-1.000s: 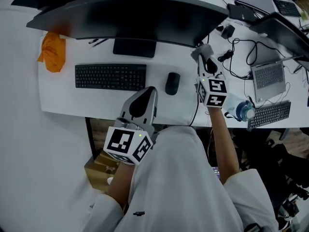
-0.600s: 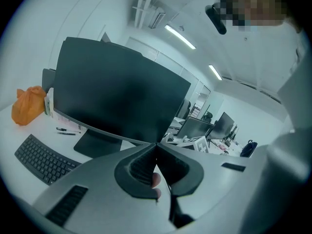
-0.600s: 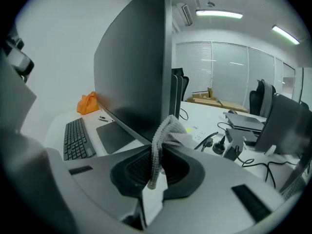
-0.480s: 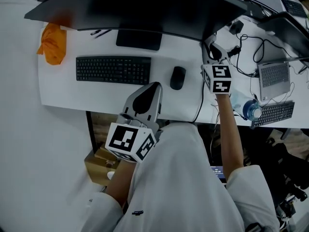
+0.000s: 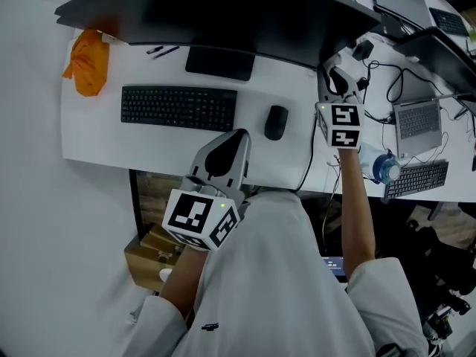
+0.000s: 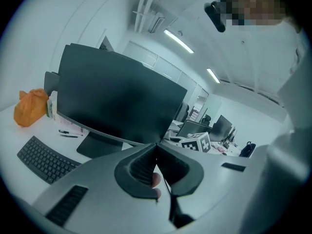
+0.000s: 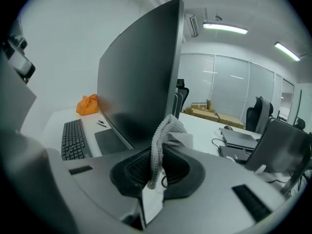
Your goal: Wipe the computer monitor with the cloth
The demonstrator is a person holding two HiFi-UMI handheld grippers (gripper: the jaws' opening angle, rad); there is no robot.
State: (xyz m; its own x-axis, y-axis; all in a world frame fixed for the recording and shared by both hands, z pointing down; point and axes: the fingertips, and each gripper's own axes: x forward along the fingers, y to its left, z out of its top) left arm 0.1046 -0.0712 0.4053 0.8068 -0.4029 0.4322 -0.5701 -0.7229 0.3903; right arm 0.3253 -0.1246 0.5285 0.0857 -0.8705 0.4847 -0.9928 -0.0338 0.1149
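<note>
White office counter is seen beneath the dark curved monitor at the frame's top. A grey knitted cloth is pinched in the closed right tongs, near the screen's edge at upper right. The left tongs are held closed, empty, at lower centre.

Dim, bluish cast, fisheye-warped edges

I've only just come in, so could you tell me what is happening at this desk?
A person with a gripper in each hand looks set to wipe the monitor. The right gripper is shut on a grey cloth, raised beside the monitor's right edge; contact isn't clear. The left gripper is shut and empty, by the desk's near edge.
</note>
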